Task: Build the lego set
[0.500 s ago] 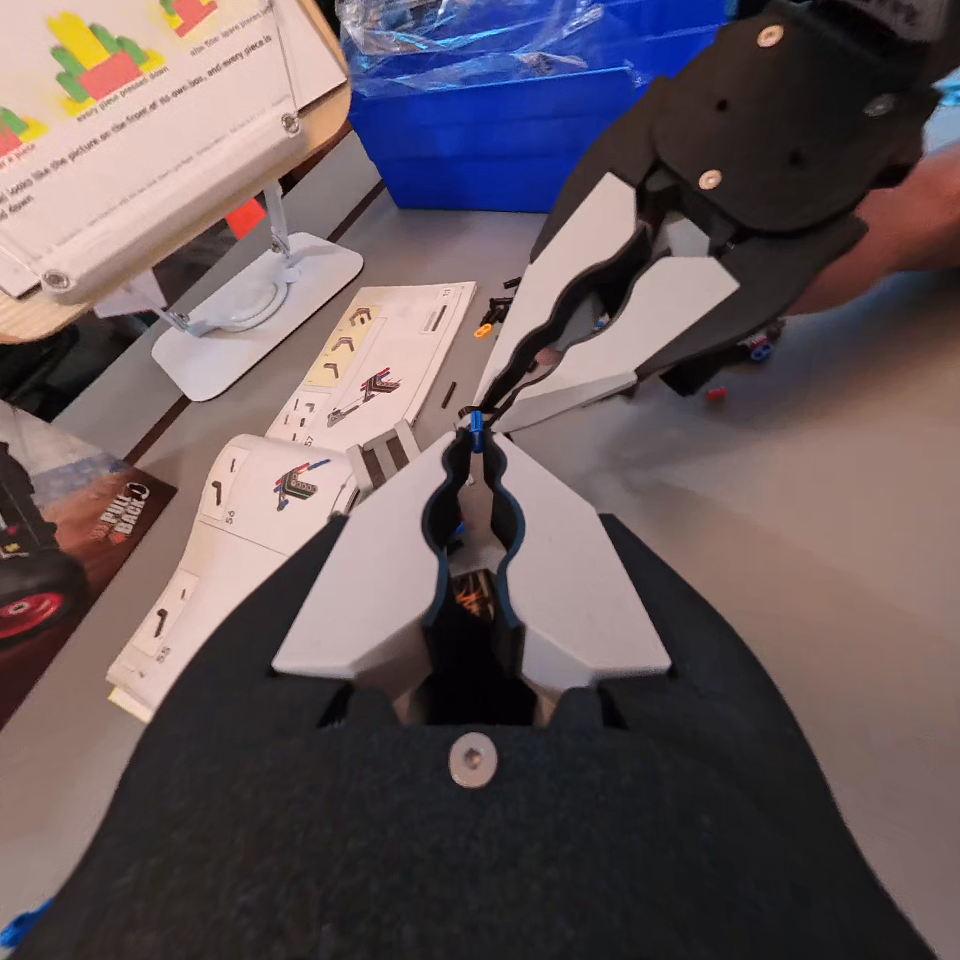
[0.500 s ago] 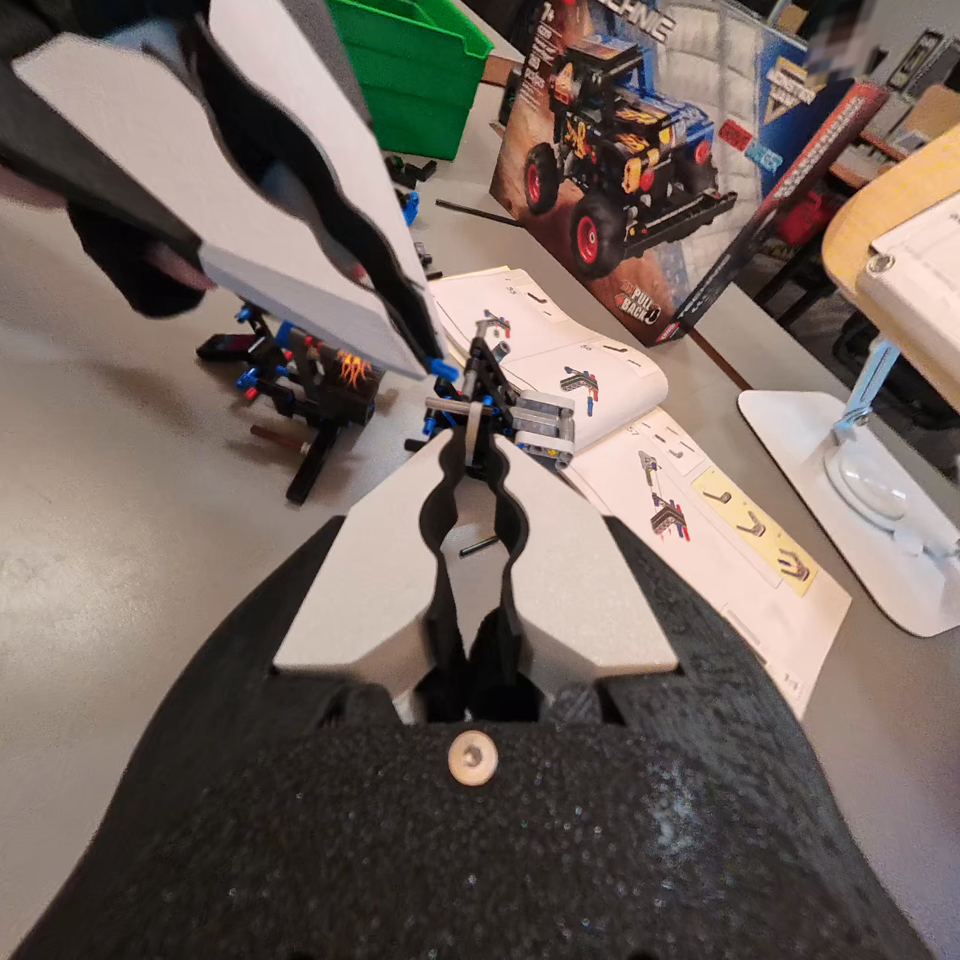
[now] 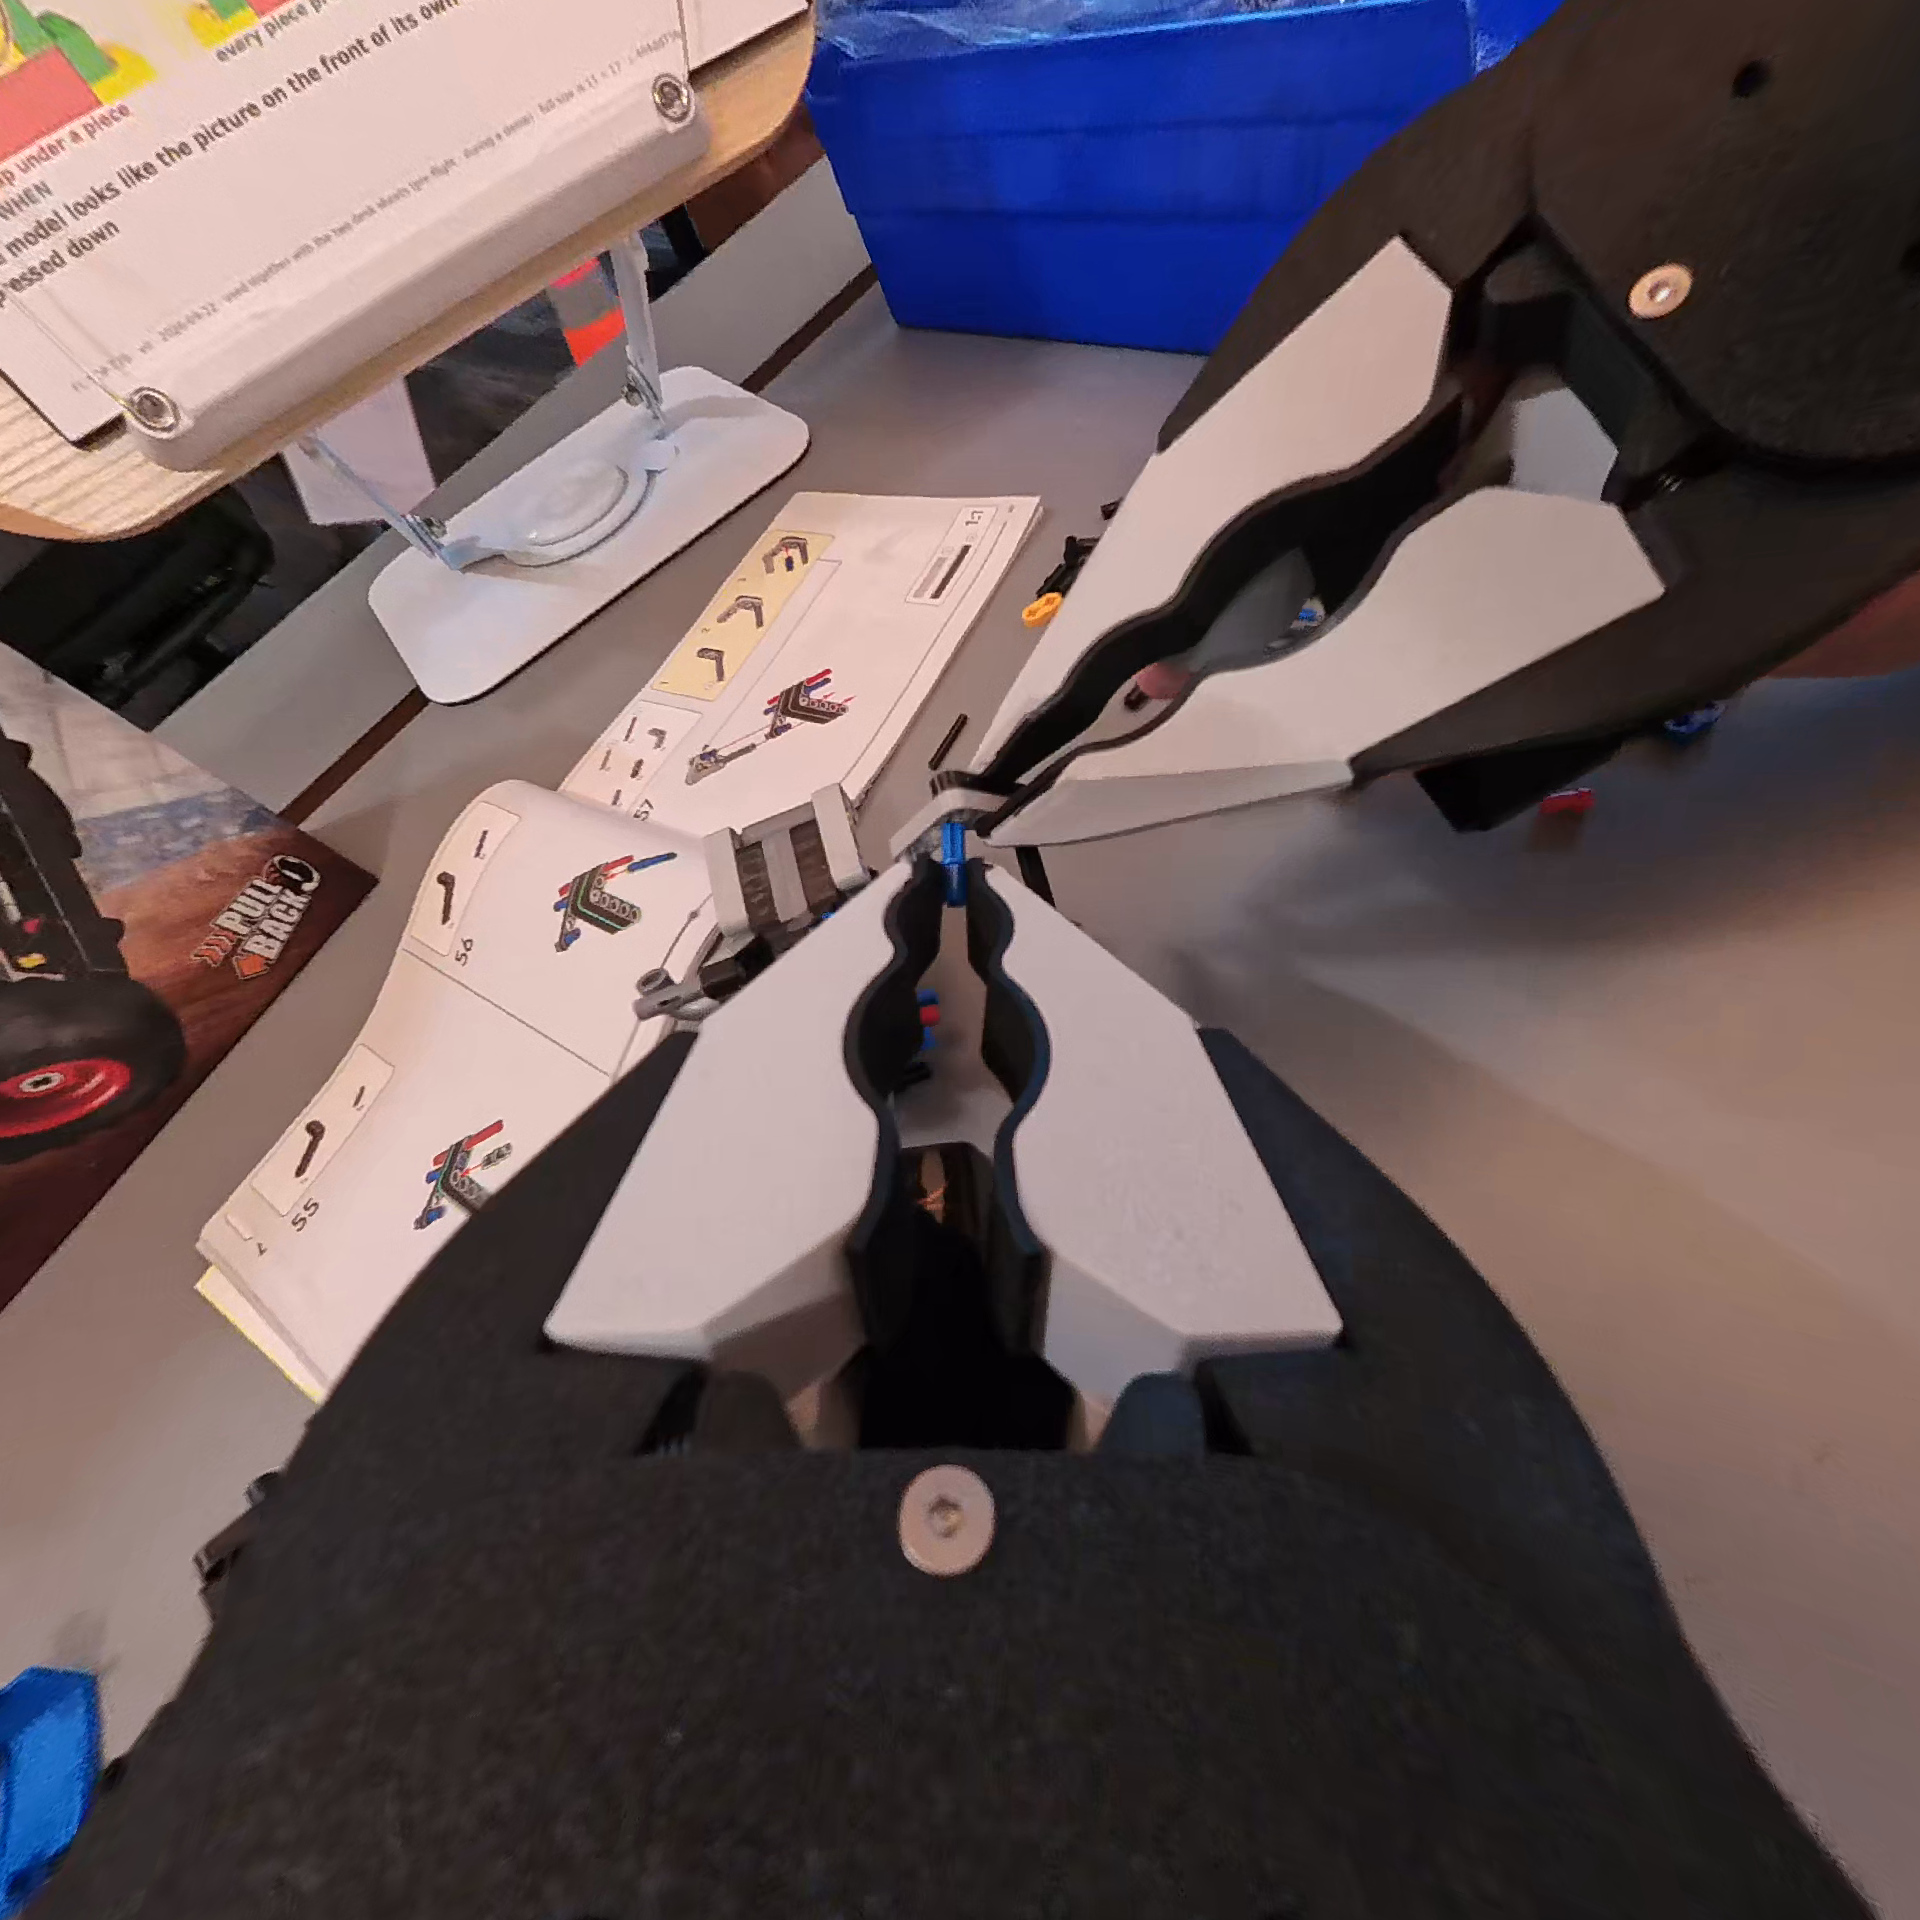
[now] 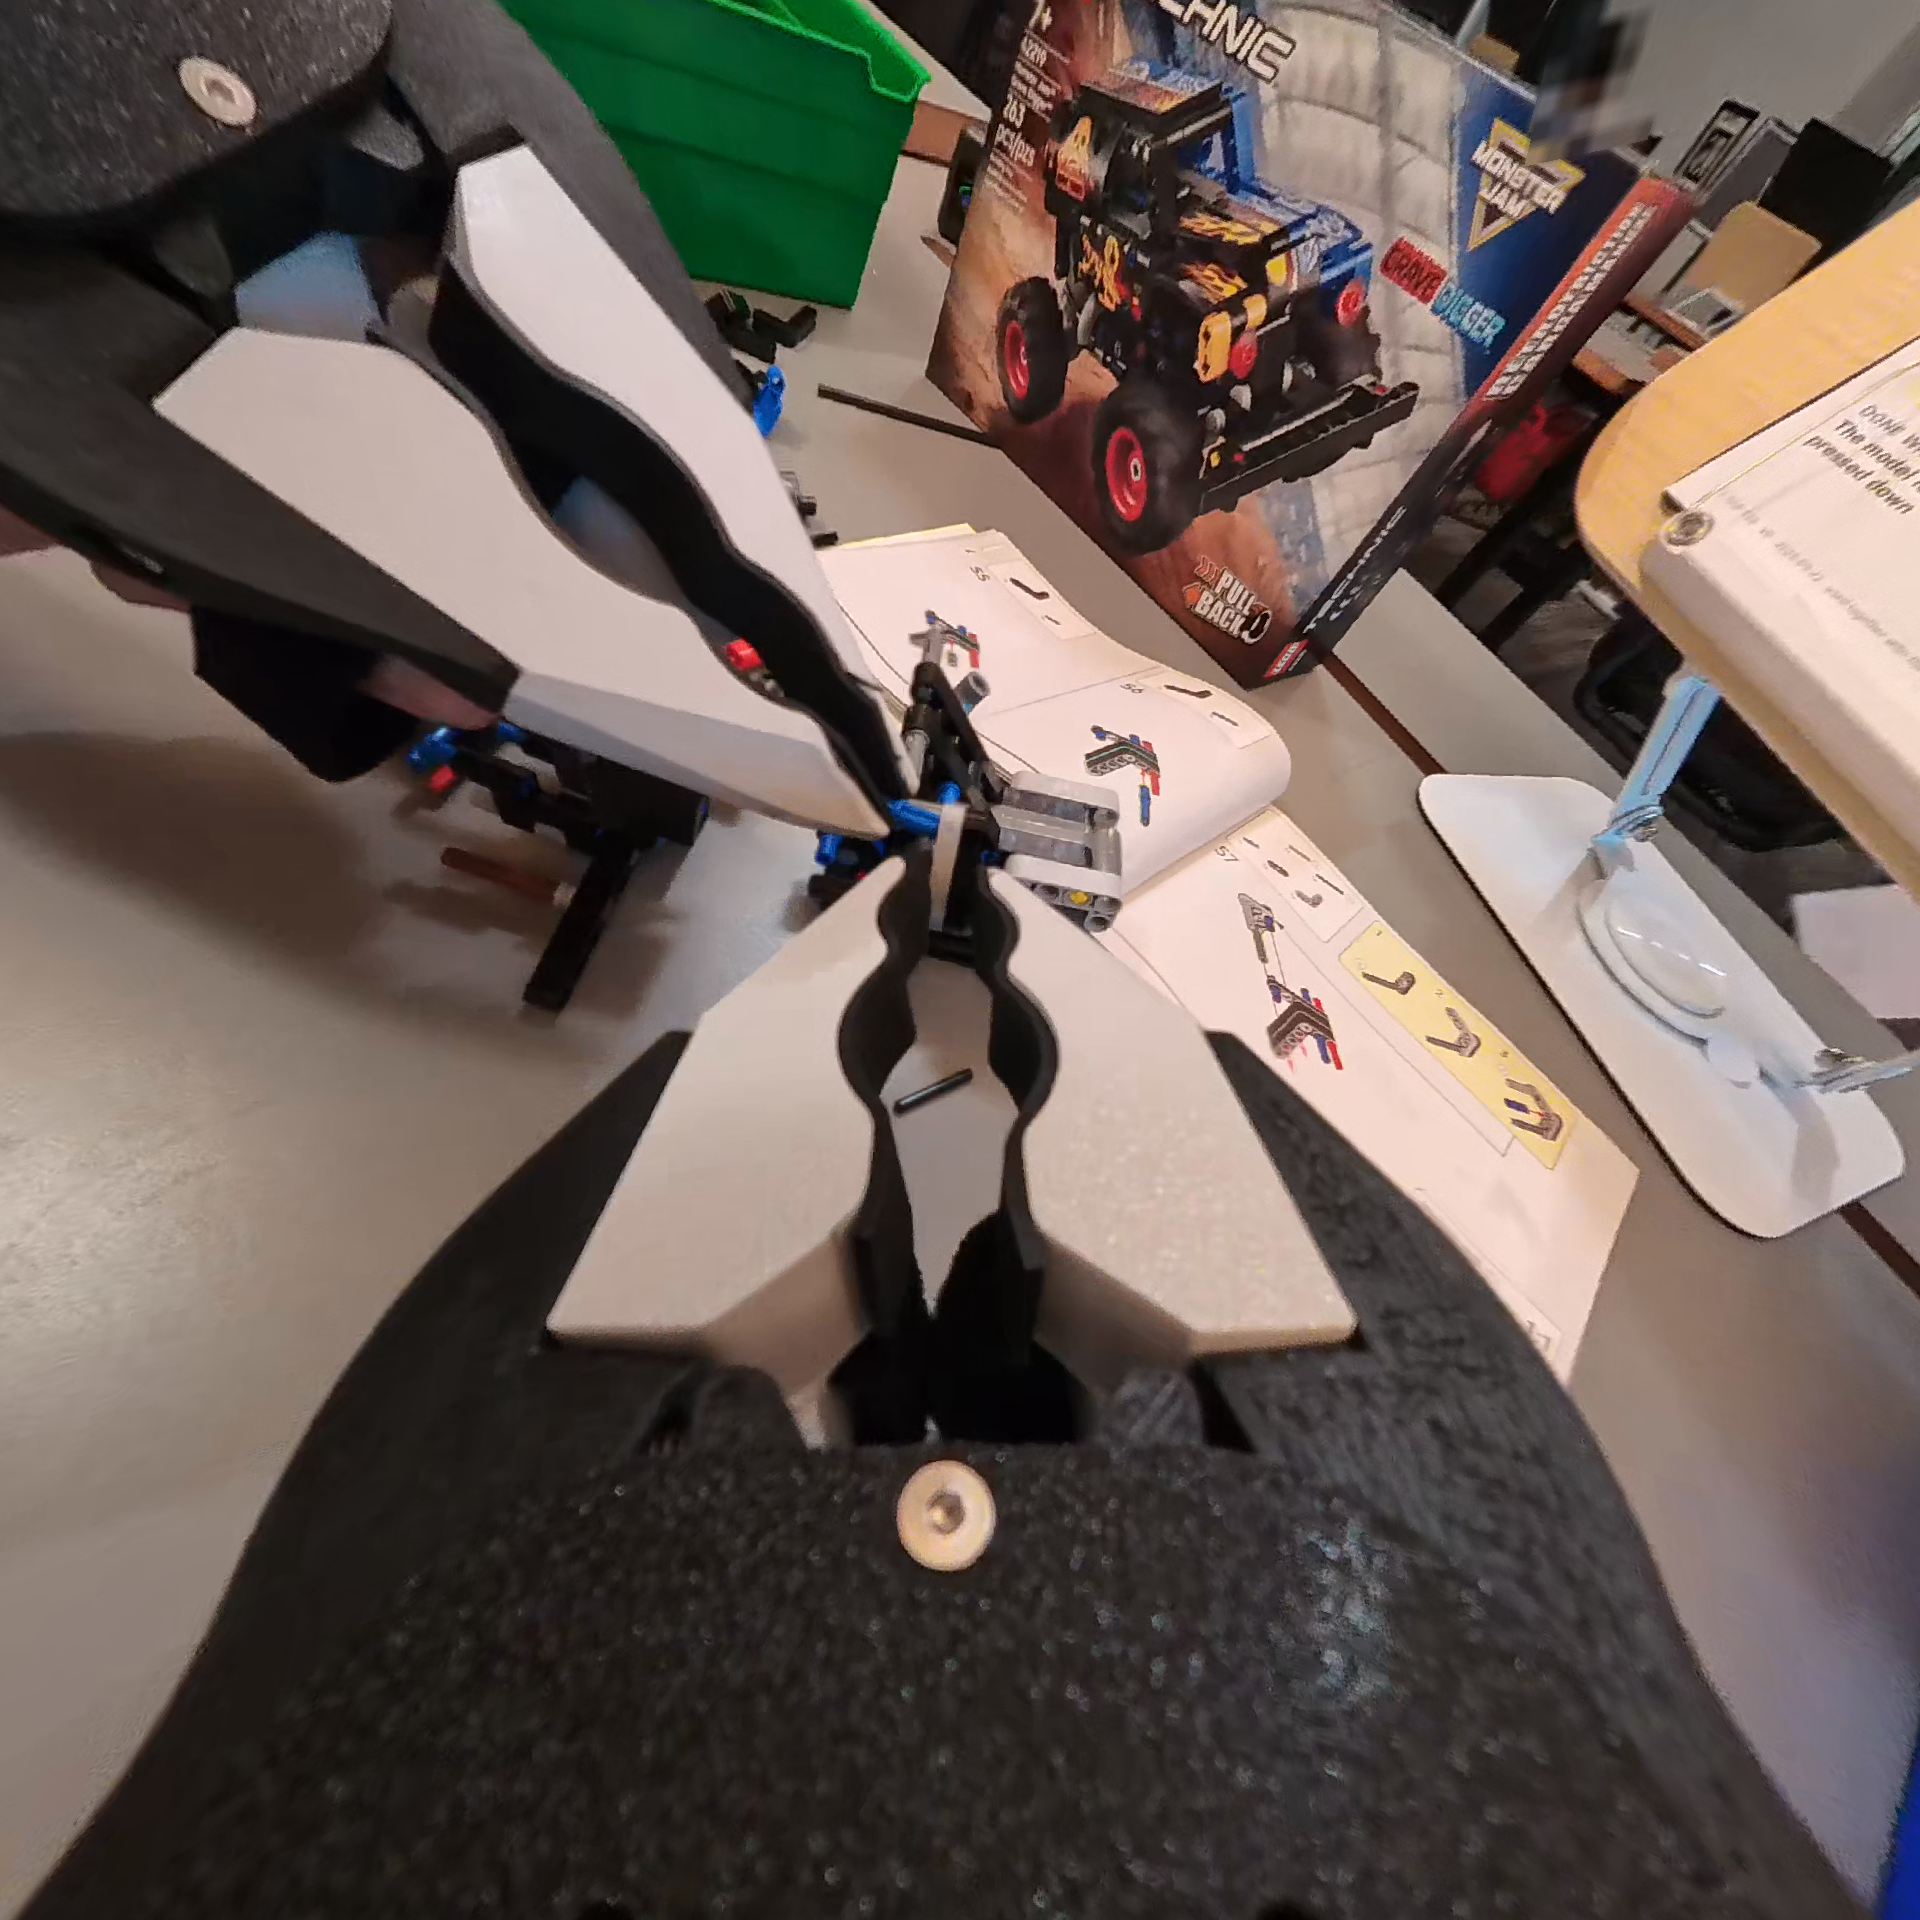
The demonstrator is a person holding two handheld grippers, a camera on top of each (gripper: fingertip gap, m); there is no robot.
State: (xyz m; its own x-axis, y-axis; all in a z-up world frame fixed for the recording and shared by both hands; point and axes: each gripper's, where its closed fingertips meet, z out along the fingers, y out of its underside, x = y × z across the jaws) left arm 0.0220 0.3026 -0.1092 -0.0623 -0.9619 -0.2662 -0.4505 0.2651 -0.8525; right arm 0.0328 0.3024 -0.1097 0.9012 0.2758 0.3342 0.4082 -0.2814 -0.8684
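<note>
Up close, the left gripper (image 3: 953, 883) pinches a small blue pin (image 3: 954, 875) at its very tips, fingers nearly shut around it, presenting it nose to nose with its partner. The right gripper (image 4: 948, 883) clamps a pale grey beam (image 4: 951, 854) of the black-and-grey sub-assembly (image 4: 1049, 831), bracing it above the table (image 4: 260, 1091), likely so the pin can be pushed in. Just behind lies the open instruction booklet (image 4: 1091, 665), a second, darker build (image 4: 582, 800) to the side, and farther back the set's box (image 4: 1247, 312).
</note>
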